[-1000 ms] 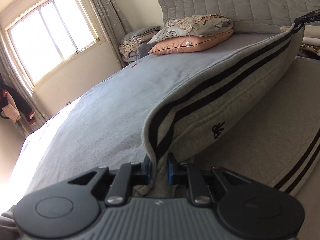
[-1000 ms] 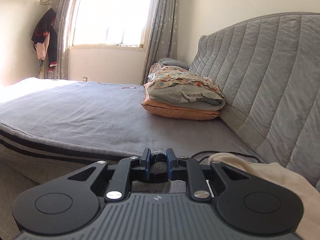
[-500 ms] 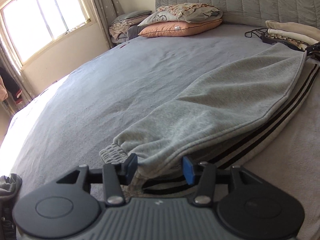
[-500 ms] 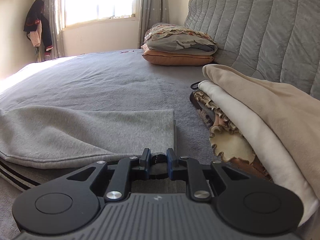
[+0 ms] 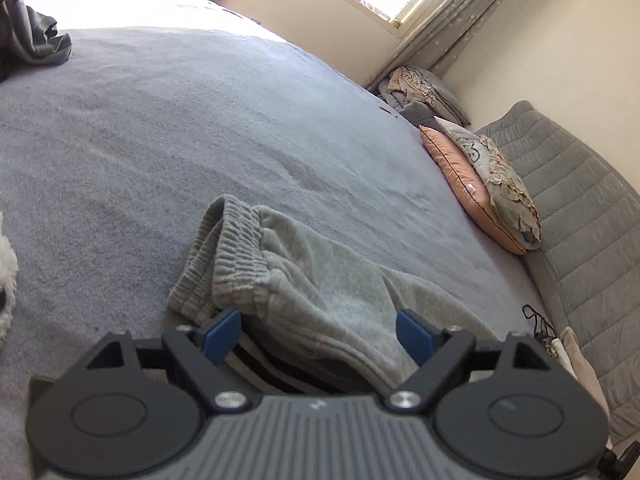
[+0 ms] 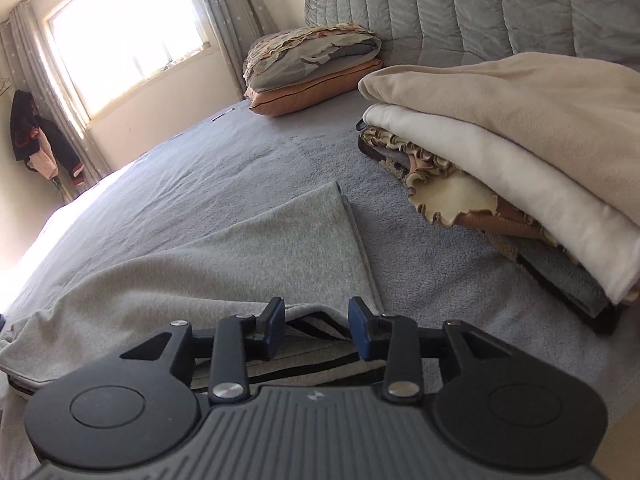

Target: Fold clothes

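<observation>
Grey sweatpants (image 5: 320,280) lie folded lengthwise on the bed (image 5: 200,140), one leg laid over the other, black side stripes showing along the near edge. Ribbed cuffs (image 5: 224,248) sit stacked at the left end of the garment, just beyond the left gripper (image 5: 318,336).

Left gripper: jaws wide apart, having just been opening. Cloth lies between the blue pads (image 5: 220,334) but neither pad presses on it — released.

Right gripper (image 6: 316,330): jaws partly apart, also just been opening. Striped fabric and the edge of the upper layer lie in the gap; pads not clamped on it. The waist end of the sweatpants (image 6: 304,232) rests flat here, its corner pointing to the far side of the bed.

Surroundings: stack of folded clothes (image 6: 520,152) just right of the waist end, beige and white pieces on top, frilled and darker items below. Two pillows (image 6: 316,68) far along the quilted grey headboard (image 6: 480,4). Window (image 6: 128,36) with curtains at the far wall; dark jacket (image 6: 40,136) hanging far left. In the left wrist view, a dark crumpled garment (image 5: 32,36) at the far left edge of the bed.
</observation>
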The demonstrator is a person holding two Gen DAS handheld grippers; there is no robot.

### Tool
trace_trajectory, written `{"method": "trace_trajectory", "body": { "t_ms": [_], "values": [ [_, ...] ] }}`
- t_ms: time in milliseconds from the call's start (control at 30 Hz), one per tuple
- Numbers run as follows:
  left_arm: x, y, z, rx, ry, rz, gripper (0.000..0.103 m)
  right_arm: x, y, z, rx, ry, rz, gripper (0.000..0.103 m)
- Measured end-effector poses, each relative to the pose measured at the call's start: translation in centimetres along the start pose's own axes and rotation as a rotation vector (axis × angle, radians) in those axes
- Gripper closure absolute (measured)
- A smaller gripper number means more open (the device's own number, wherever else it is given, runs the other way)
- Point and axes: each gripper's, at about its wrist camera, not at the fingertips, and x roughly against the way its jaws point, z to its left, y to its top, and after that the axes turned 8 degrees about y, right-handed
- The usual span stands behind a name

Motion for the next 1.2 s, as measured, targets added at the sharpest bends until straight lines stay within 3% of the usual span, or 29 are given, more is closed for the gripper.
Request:
{"method": "trace_trajectory", "body": {
  "t_ms": [100, 133, 233, 300, 433, 533, 567, 600, 667, 767, 867, 933, 1000, 1100, 1200],
  "values": [
    [-2.8, 0.0, 0.0, 0.105, 0.027, 0.023, 0.022, -0.5, 0.3, -0.6, -0.105, 0.053, 0.0, 0.063],
    [-3.5, 0.0, 0.2, 0.13, 0.036, 0.017, 0.037, -0.7, 0.4, -0.6, -0.128, 0.063, 0.004, 0.063],
    [-4.8, 0.1, 0.9, 0.177, 0.057, 0.0, 0.065, -1.0, 0.8, -1.4, -0.232, 0.105, 0.009, 0.06],
    [-5.1, 0.2, 1.4, 0.198, 0.056, -0.008, 0.074, -1.5, 1.0, -2.6, -0.348, 0.15, 0.027, 0.058],
    [-5.1, 0.5, 1.7, 0.203, 0.047, -0.023, 0.081, -3.6, 1.0, -3.9, -0.504, 0.133, 0.095, 0.057],
    [-5.3, 0.9, 1.5, 0.194, 0.05, -0.037, 0.083, -4.8, 1.1, -4.4, -0.587, 0.11, 0.088, 0.059],
    [-5.4, 1.2, 1.3, 0.191, 0.052, -0.044, 0.084, -5.2, 1.2, -4.4, -0.599, 0.107, 0.082, 0.072],
    [-5.5, 1.6, 1.2, 0.189, 0.051, -0.049, 0.084, -5.5, 1.7, -3.9, -0.558, 0.083, 0.078, 0.098],
    [-5.4, 2.7, 1.1, 0.194, 0.03, -0.076, 0.085, -6.2, 2.7, -2.7, -0.473, 0.037, 0.07, 0.097],
    [-4.5, 3.9, 1.0, 0.198, -0.001, -0.127, 0.085, -4.8, 5.3, 1.5, -0.286, 0.075, -0.049, 0.098],
    [-4.3, 3.1, 1.7, 0.156, 0.029, -0.122, 0.085, -1.0, 5.6, 4.6, -0.157, 0.099, -0.105, 0.098],
    [-5.4, 1.9, 2.9, 0.17, 0.078, -0.053, 0.085, 0.7, 4.2, 4.2, -0.116, 0.072, -0.065, 0.098],
    [-6.4, 0.9, 3.7, 0.166, 0.131, 0.011, 0.086, 0.2, 1.9, 2.4, -0.108, 0.016, 0.045, 0.098],
    [-6.4, 0.3, 3.0, 0.102, 0.178, 0.01, 0.086, -2.4, -1.8, -1.4, -0.163, -0.024, 0.21, 0.098],
    [-6.0, 0.2, 2.5, 0.066, 0.195, -0.007, 0.086, -2.0, -1.7, -1.1, -0.13, -0.012, 0.201, 0.098]
  ]
}}
